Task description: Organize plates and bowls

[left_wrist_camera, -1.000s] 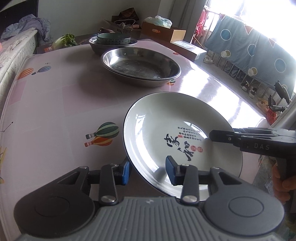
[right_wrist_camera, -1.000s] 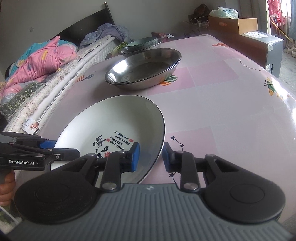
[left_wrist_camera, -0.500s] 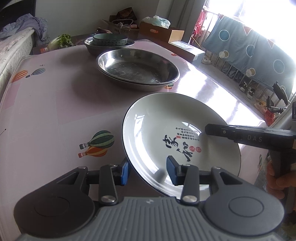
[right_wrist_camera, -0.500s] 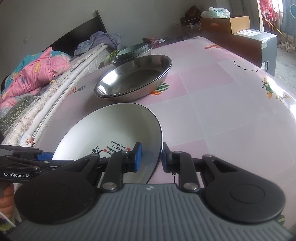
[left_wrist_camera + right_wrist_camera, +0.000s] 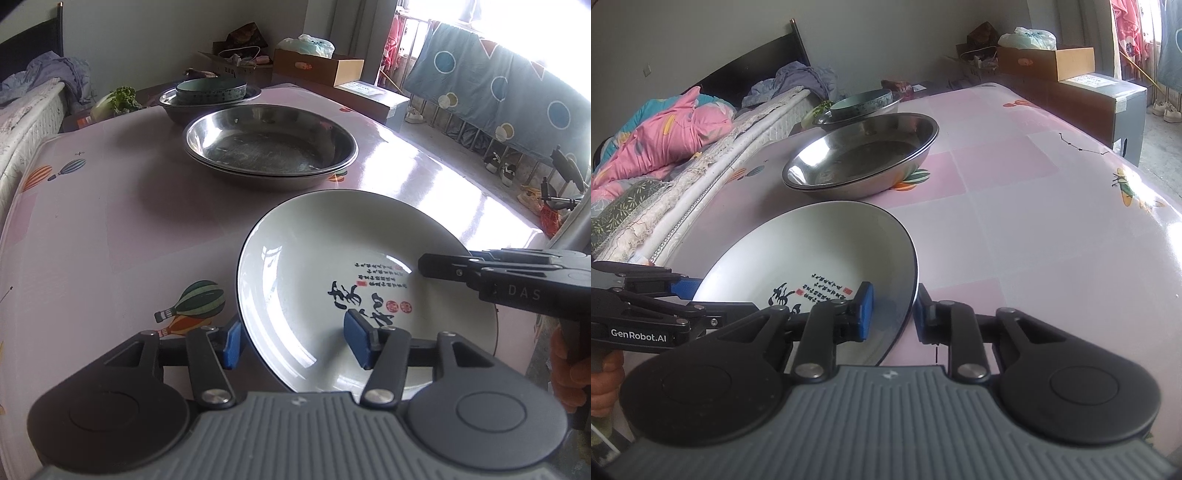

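White plate [image 5: 332, 280], black-rimmed, calligraphy in the well, lying at the near edge of the pink table [image 5: 110, 206], straddled at two sides of the rim.

Left gripper [image 5: 295, 341]: jaws opening, near rim of the plate lying between the blue pads, neither pad seeming to press now; outer pad [image 5: 232, 343] sitting just outside the rim, inner pad over the glaze.

Right gripper [image 5: 892, 308]: jaws narrow, pinching the plate's right rim, inner pad [image 5: 865, 310] inside the well, the other outside under the edge. Gripping, by the look of it, though exact contact of the outer pad hard to confirm.

Judging the step: handing the load over to the right side, then carrying the plate toward the stack. Doing it well probably meaning: clearing the left pads fully off the rim before any lift, keeping the right pinch deep enough on the rim to stop the plate sagging, lifting level and slowly, glazed ceramic likely being slippery.

Farther out, mid-table: two nested steel basins [image 5: 269, 146], wide and shallow, well apart from the plate. Behind them, another steel basin holding a greenish ceramic bowl [image 5: 211, 90]. Beyond the table: cardboard boxes [image 5: 317, 66], bedding to one side, blue cloth hanging by the window.
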The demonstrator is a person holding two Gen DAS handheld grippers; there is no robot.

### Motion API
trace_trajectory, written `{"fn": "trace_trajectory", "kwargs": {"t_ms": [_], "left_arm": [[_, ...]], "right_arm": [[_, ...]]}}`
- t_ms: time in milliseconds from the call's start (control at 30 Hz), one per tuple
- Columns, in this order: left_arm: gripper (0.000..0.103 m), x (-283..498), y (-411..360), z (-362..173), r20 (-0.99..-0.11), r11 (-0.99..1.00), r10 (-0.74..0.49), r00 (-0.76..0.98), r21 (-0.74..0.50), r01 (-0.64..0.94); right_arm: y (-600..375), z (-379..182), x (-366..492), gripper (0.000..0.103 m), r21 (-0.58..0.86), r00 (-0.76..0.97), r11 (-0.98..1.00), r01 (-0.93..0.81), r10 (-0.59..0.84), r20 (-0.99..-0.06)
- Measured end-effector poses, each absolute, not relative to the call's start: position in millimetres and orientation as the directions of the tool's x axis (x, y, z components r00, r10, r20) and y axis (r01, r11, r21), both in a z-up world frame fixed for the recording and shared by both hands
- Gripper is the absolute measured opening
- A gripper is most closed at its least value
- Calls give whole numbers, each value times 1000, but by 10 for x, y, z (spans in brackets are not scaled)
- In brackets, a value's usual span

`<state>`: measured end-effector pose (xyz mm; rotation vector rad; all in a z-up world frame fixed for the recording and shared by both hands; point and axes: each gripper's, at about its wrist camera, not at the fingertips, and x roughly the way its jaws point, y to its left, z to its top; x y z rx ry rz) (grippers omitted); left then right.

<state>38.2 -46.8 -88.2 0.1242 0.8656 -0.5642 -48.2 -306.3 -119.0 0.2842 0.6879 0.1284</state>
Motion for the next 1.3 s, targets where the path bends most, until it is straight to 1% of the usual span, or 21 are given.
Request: {"fn": "trace_trajectory", "kwargs": {"t_ms": [67, 267, 400, 467, 533, 600, 667, 767, 1067, 1300], "left_arm": [[56, 375, -475, -874, -749, 853, -413, 518, -119, 508], [55, 309, -446, -843, -758, 857, -411, 507, -131, 499], [56, 266, -467, -852, -757, 854, -397, 518, -99, 511], [56, 276, -469, -853, -759, 855, -399, 515, -106, 507], [57, 280, -471, -856, -758, 854, -400, 515, -105, 510], [63, 278, -484, -865, -759, 849, -404, 511, -103, 519], [66, 280, -505, -877, -758, 846, -404, 511, -98, 523], [68, 278, -521, -882, -758, 848, -401, 514, -96, 521], [66, 265, -540, -849, -766, 871, -371, 525, -93, 482], [65, 278, -517, -817, -765, 881, -362, 532, -95, 463]], "right_arm": [[-3037, -1193, -490, 24, 287, 770, 958, -24, 200, -605], [-3021, -1170, -517, 24, 274, 773, 962, -21, 189, -605], [-3019, -1181, -545, 24, 262, 776, 965, -35, 191, -601], [-3024, -1178, -550, 23, 260, 775, 965, -39, 193, -601], [-3016, -1175, -574, 23, 247, 777, 968, -46, 190, -600], [-2997, -1175, -587, 25, 235, 778, 970, -58, 192, -598], [-2991, -1184, -605, 27, 233, 779, 970, -65, 195, -596], [-2976, -1201, -617, 30, 241, 783, 968, -65, 199, -590], [-2882, -1158, -644, 32, 208, 785, 978, -26, 149, -602], [-2859, -1140, -652, 32, 213, 786, 977, -27, 152, -599]]}}
